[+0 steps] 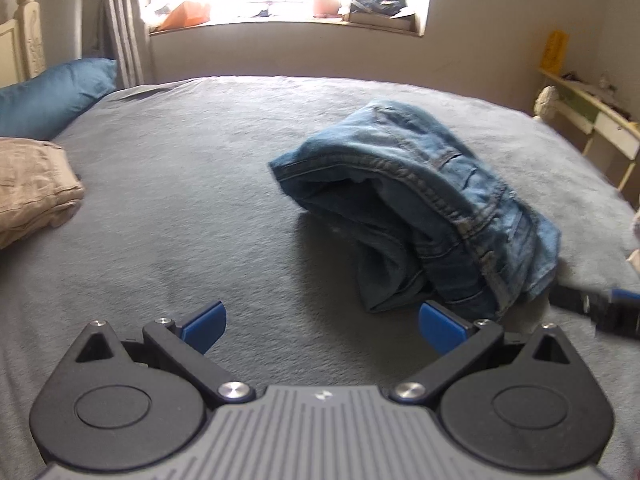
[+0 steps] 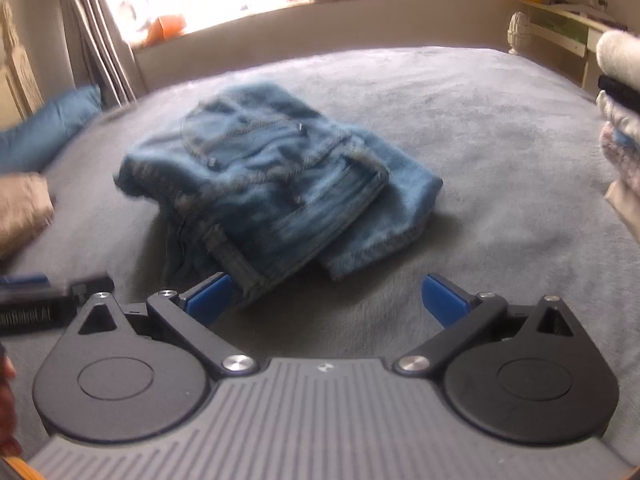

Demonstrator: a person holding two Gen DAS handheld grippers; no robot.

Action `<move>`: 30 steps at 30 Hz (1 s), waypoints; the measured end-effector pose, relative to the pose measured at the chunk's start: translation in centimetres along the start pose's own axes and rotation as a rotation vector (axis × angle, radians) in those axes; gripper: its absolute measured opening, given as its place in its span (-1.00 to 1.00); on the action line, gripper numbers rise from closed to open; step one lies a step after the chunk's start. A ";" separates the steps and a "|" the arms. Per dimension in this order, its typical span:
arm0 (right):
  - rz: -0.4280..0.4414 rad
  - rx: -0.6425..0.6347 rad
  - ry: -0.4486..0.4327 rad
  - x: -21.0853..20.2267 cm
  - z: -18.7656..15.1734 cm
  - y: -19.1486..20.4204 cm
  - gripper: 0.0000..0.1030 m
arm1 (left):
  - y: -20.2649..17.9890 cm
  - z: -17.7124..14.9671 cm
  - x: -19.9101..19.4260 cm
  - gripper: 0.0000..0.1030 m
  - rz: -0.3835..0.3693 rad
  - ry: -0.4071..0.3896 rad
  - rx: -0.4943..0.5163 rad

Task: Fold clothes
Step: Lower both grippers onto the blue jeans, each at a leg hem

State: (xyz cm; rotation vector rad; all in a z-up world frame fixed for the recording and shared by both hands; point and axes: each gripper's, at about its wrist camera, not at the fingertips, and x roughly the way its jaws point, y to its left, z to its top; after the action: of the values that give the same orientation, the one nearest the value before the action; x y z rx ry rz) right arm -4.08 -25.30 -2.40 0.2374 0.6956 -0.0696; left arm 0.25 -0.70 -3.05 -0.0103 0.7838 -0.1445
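We are looking at the jeans (image 2: 276,184) lying bundled in a loose fold in the middle of the bed (image 2: 500,128), with both the left gripper (image 1: 322,326) and the right gripper (image 2: 326,298) hovering just short of the near edge, jaws released and grasping nothing. The risk we are seeing — the top layer is sitting skewed over the lower one, so pinching only one layer may be dragging the fold apart.
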 end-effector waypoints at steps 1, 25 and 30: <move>0.019 0.018 -0.018 0.2 0.4 -0.6 0.98 | -0.1 0.0 0.0 1.00 -0.020 -0.009 0.001; 0.258 0.201 0.018 11.2 7.1 -7.6 0.89 | -3.3 1.1 2.9 0.41 -0.282 -0.114 0.085; 0.306 0.213 0.095 11.9 6.7 -7.3 0.40 | -3.3 1.2 4.2 0.03 -0.301 -0.079 0.057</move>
State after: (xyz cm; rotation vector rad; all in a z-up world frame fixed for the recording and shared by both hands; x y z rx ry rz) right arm 8.23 -33.81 -6.51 0.5520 0.7399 0.1614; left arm 3.65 -4.59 -4.94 -0.0800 0.6953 -0.4492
